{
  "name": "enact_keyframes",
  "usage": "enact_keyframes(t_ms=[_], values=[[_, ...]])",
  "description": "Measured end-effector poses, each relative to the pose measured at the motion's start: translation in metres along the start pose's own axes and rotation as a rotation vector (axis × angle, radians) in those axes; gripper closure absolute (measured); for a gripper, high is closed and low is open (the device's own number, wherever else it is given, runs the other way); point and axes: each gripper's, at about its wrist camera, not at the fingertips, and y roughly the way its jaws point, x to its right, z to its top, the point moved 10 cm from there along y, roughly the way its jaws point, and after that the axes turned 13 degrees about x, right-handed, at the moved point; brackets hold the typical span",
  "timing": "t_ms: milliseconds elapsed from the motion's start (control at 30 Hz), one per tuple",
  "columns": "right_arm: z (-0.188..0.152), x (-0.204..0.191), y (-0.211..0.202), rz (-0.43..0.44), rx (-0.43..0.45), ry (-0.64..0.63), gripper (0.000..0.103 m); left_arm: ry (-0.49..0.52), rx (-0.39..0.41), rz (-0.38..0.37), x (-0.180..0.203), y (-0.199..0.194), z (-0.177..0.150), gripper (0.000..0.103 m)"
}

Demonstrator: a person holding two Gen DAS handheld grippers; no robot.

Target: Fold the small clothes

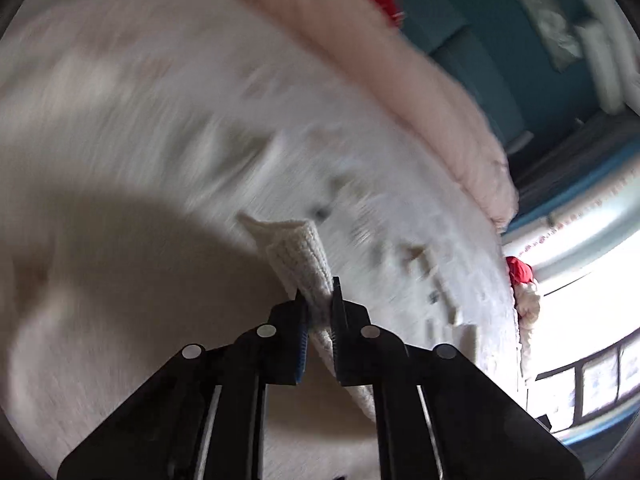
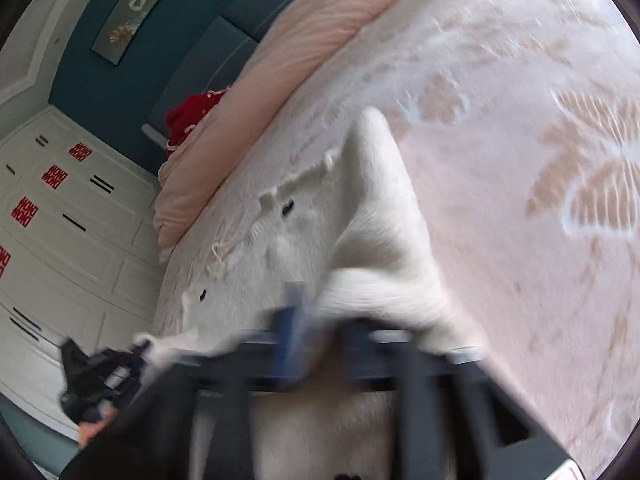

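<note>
Here the left gripper (image 1: pixel 320 312) has its jaws clamped on a ribbed edge of the white sweater (image 2: pixel 360 220); the right gripper (image 2: pixel 320 320) pinches another fold, above the bed (image 2: pixel 520 120).

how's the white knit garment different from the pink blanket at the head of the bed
The white knit garment is ribbed white knit with small dark buttons; the pink blanket is plain pale pink. The garment is pinched by the left gripper and right gripper; the blanket lies untouched, bunched in a long roll. Both are on the bed.
</note>
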Motion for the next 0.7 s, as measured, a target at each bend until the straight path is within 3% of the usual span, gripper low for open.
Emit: enact_keyframes(t_ms=[67,133,167,267,333,367,500,567,633,700], values=[[0.020,-0.017,-0.012,0.049,0.091,-0.025,0.095,0.071,0.077,-0.084,0.035,-0.016,0.034,0.095],[0.031,-0.023,-0.023,0.072,0.148,-0.052,0.095,0.137,0.119,-0.117,0.049,-0.024,0.051,0.094],[0.027,-0.017,-0.021,0.063,0.135,-0.057,0.096,0.166,0.120,-0.116,0.047,-0.025,0.052,0.094],[-0.020,0.032,0.015,-0.109,-0.077,-0.096,0.098,0.179,-0.021,0.008,-0.009,0.013,0.006,0.094],[-0.017,0.033,0.009,-0.088,-0.058,-0.088,0.097,0.174,-0.114,0.124,-0.052,0.034,-0.029,0.094],[-0.012,0.030,0.006,-0.094,-0.056,-0.097,0.097,0.168,-0.126,0.140,-0.066,0.038,-0.043,0.094],[-0.011,0.025,-0.013,-0.195,-0.073,-0.201,0.089,0.116,-0.043,0.079,-0.072,0.032,-0.046,0.091],[-0.005,0.012,-0.039,-0.236,0.029,-0.280,0.085,0.118,-0.030,0.065,-0.072,0.032,-0.046,0.091],[-0.001,-0.005,-0.054,-0.229,0.115,-0.340,0.081,0.129,-0.007,0.049,-0.072,0.032,-0.046,0.091],[0.001,-0.024,-0.040,-0.189,0.087,-0.383,0.080,0.120,0.015,0.034,-0.078,0.031,-0.049,0.091]])
